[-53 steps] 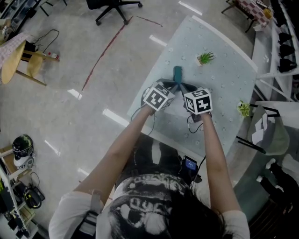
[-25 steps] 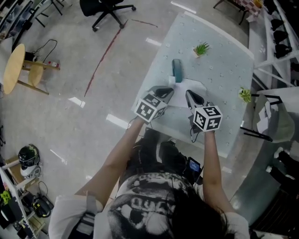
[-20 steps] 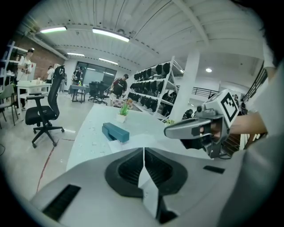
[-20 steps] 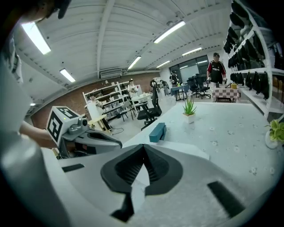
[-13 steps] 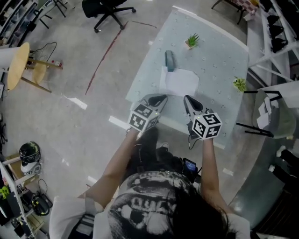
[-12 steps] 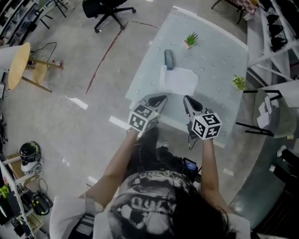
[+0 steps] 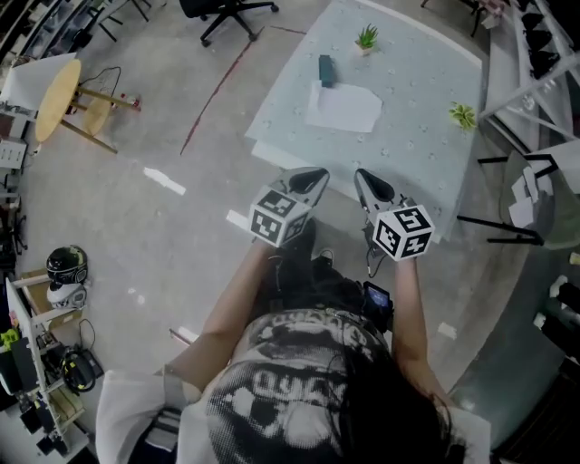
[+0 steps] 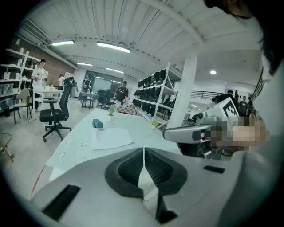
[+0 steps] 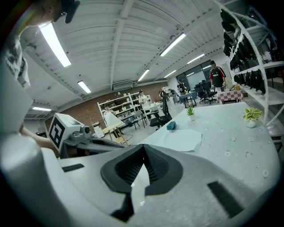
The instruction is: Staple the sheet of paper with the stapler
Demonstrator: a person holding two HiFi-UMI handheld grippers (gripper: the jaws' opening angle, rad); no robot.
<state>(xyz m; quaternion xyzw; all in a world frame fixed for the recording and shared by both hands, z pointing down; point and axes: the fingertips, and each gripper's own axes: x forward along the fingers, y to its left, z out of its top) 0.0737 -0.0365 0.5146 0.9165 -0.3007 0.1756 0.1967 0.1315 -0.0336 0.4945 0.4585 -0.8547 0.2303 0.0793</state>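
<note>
A white sheet of paper (image 7: pixel 343 107) lies flat on the pale table (image 7: pixel 421 68). The teal stapler (image 7: pixel 324 70) rests beside the sheet's far left corner. Both grippers hang in the air short of the table's near edge, well back from the paper. My left gripper (image 7: pixel 312 175) is shut, pads touching, with nothing between them. My right gripper (image 7: pixel 363 176) is also shut and empty. In the left gripper view the stapler (image 8: pixel 97 123) and paper (image 8: pixel 111 137) lie ahead past my left gripper (image 8: pixel 143 153). In the right gripper view they, the stapler (image 9: pixel 171 126) and paper (image 9: pixel 183 139), lie beyond my right gripper (image 9: pixel 143 150).
Two small potted plants (image 7: pixel 366 37) (image 7: pixel 462 115) stand on the table. An office chair (image 7: pixel 227 9) and a round wooden table (image 7: pixel 54 95) stand on the floor to the left. Metal racks (image 7: pixel 535 63) rise on the right. A helmet (image 7: pixel 65 267) sits on a shelf at lower left.
Both grippers have pulled back off the table toward the person and risen a little. The paper and stapler stay where they were, now farther off.
</note>
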